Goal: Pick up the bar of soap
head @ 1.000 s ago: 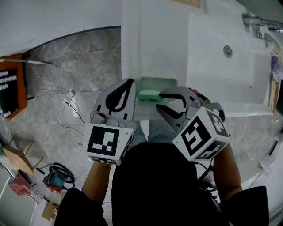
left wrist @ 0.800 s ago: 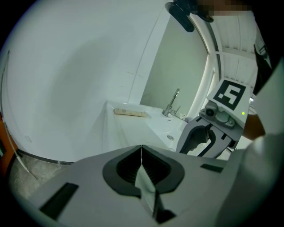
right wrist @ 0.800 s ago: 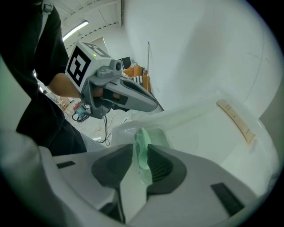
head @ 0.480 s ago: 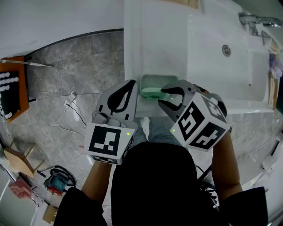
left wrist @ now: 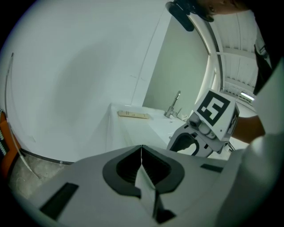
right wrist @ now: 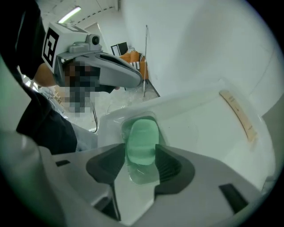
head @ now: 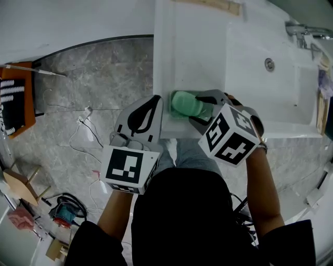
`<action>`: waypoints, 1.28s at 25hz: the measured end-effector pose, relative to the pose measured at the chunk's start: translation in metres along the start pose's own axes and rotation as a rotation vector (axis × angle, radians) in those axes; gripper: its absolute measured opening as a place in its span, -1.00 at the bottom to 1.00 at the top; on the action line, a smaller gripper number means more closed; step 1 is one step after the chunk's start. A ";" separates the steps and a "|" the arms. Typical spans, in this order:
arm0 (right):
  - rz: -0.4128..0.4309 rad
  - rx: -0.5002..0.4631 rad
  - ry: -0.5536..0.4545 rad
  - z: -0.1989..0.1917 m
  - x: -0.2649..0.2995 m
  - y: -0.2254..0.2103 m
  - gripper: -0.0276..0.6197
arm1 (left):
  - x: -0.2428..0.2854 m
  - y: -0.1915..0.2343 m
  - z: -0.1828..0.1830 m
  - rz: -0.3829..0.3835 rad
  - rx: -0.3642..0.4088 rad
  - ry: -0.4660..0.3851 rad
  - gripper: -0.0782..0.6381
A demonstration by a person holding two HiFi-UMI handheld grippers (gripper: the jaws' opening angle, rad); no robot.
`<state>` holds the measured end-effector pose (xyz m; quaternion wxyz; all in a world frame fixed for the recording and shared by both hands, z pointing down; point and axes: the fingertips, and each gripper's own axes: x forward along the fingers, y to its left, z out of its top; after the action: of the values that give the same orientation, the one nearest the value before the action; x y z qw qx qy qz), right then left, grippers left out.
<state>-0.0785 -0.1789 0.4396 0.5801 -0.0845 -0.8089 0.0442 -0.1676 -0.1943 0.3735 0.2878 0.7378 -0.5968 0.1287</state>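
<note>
Green soap (right wrist: 142,135) in its dish (right wrist: 143,176) lies between the right gripper's (right wrist: 141,153) just-parted fingers (right wrist: 167,165).

A white counter (head: 192,52) stands against a white wall (left wrist: 80,66). A sink (head: 270,93) is set in it, with a round drain (head: 269,64) and a chrome tap (head: 302,28) at its back edge. A pale wooden strip (head: 221,5) lies on the counter close to the wall. The floor (head: 93,72) is grey, marble-veined; a dark line (head: 78,44) runs where it meets the wall. White cables (head: 83,130) trail across it. An orange object (head: 15,98) sits at the left edge. A blue tool (head: 65,212) and cardboard scraps (head: 18,184) lie lower left. In the left gripper view, strip lights (left wrist: 246,95) glow under a panelled ceiling (left wrist: 237,57).
</note>
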 end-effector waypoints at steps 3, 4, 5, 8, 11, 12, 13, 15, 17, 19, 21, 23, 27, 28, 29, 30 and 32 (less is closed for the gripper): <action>0.031 0.128 -0.049 -0.002 0.000 -0.005 -0.24 | -0.001 0.004 0.000 0.011 -0.005 0.000 -0.76; 0.035 0.175 -0.064 -0.002 0.000 -0.007 -0.24 | -0.002 0.004 0.001 0.012 -0.007 -0.001 -0.76; 0.032 0.217 -0.081 -0.002 -0.001 -0.010 -0.24 | -0.002 0.004 0.001 0.014 -0.008 -0.002 -0.76; 0.008 0.320 -0.129 0.004 -0.002 -0.014 -0.24 | -0.003 0.003 0.002 0.017 -0.007 -0.005 -0.76; -0.041 0.393 -0.131 0.007 0.004 -0.013 -0.08 | -0.004 0.001 0.002 0.013 0.000 -0.009 -0.76; -0.063 0.419 -0.132 0.006 0.005 -0.014 -0.06 | -0.004 0.000 0.003 0.011 0.001 -0.013 -0.76; -0.084 0.444 -0.137 0.005 0.005 -0.016 -0.02 | -0.005 -0.001 0.004 0.012 0.000 -0.016 -0.76; -0.110 0.483 -0.169 0.006 0.004 -0.019 0.01 | -0.007 -0.002 0.004 0.014 -0.003 -0.019 -0.76; -0.120 0.500 -0.204 0.013 0.002 -0.020 0.01 | -0.009 -0.002 0.005 0.017 0.000 -0.020 -0.76; -0.146 0.494 -0.205 0.018 0.002 -0.022 0.01 | -0.011 -0.001 0.005 0.018 0.003 -0.023 -0.76; -0.173 0.482 -0.184 0.020 0.008 -0.024 0.01 | -0.014 -0.001 0.006 0.015 0.009 -0.026 -0.76; -0.190 0.471 -0.158 0.020 0.016 -0.024 0.01 | -0.018 -0.001 0.006 0.015 0.010 -0.027 -0.76; -0.166 0.417 -0.093 0.018 0.023 -0.025 0.02 | -0.021 0.001 0.006 0.013 0.018 -0.028 -0.76; -0.152 0.409 -0.076 0.017 0.024 -0.026 0.03 | -0.022 0.002 0.006 0.014 0.021 -0.029 -0.76; -0.142 0.409 -0.059 0.017 0.026 -0.026 0.06 | -0.022 0.002 0.007 0.013 0.023 -0.030 -0.76; -0.135 0.413 -0.045 0.016 0.027 -0.026 0.07 | -0.021 0.001 0.008 0.010 0.026 -0.032 -0.76; -0.125 0.412 -0.029 0.015 0.027 -0.026 0.07 | -0.021 -0.003 0.011 -0.001 0.035 -0.038 -0.76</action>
<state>-0.1029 -0.1991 0.4643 0.5751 0.0869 -0.7947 0.1737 -0.1720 -0.1837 0.3527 0.2636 0.7454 -0.5994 0.1250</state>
